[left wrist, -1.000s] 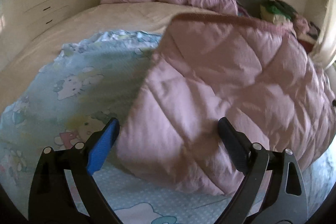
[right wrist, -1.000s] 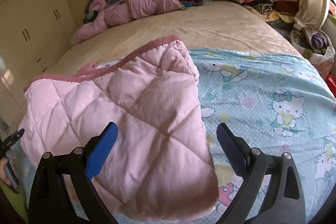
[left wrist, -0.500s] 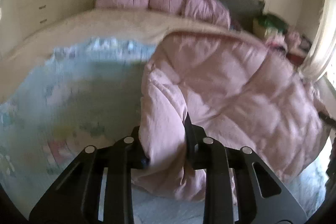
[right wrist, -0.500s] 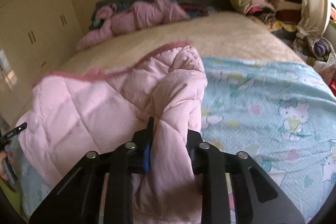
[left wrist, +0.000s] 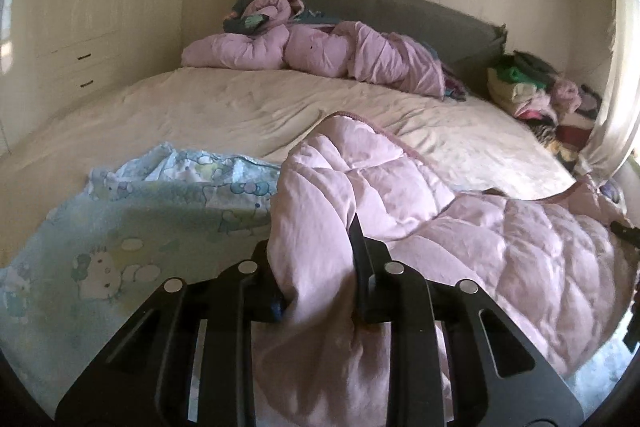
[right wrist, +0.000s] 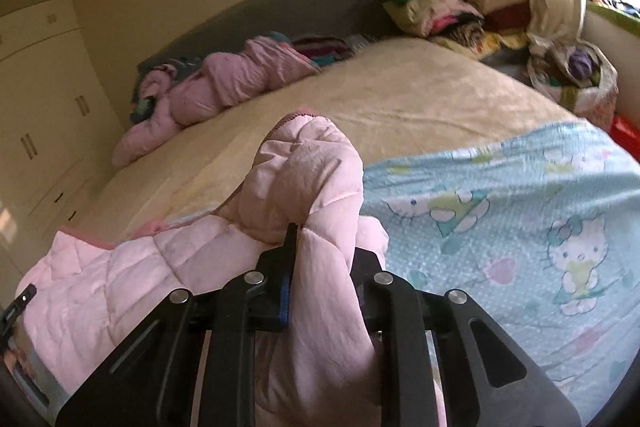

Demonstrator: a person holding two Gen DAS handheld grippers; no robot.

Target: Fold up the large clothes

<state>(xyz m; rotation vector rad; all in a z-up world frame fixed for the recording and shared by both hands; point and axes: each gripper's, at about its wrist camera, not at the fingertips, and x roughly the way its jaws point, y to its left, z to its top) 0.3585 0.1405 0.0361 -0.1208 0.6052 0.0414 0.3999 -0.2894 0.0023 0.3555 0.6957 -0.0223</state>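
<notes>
Quilted pink fabric now fills both sets of jaws, which stood wide apart a second ago with nothing between them. Left of the pink quilted blanket (left wrist: 500, 251) lies the cartoon-print sheet (left wrist: 132, 223), spread flat on the bed (left wrist: 240, 107); the left gripper (left wrist: 316, 267) has just closed and pinches a bunched near edge of the blanket. The right gripper (right wrist: 320, 267) has likewise just clamped the blanket's (right wrist: 120, 287) other near corner, with the same sheet (right wrist: 520, 227) to its right. Compared with the earlier views, both corners have risen off the sheet and hump up. Both corners look secured, so the next fold, probably carrying this edge toward the blanket's far trimmed edge, can begin.
</notes>
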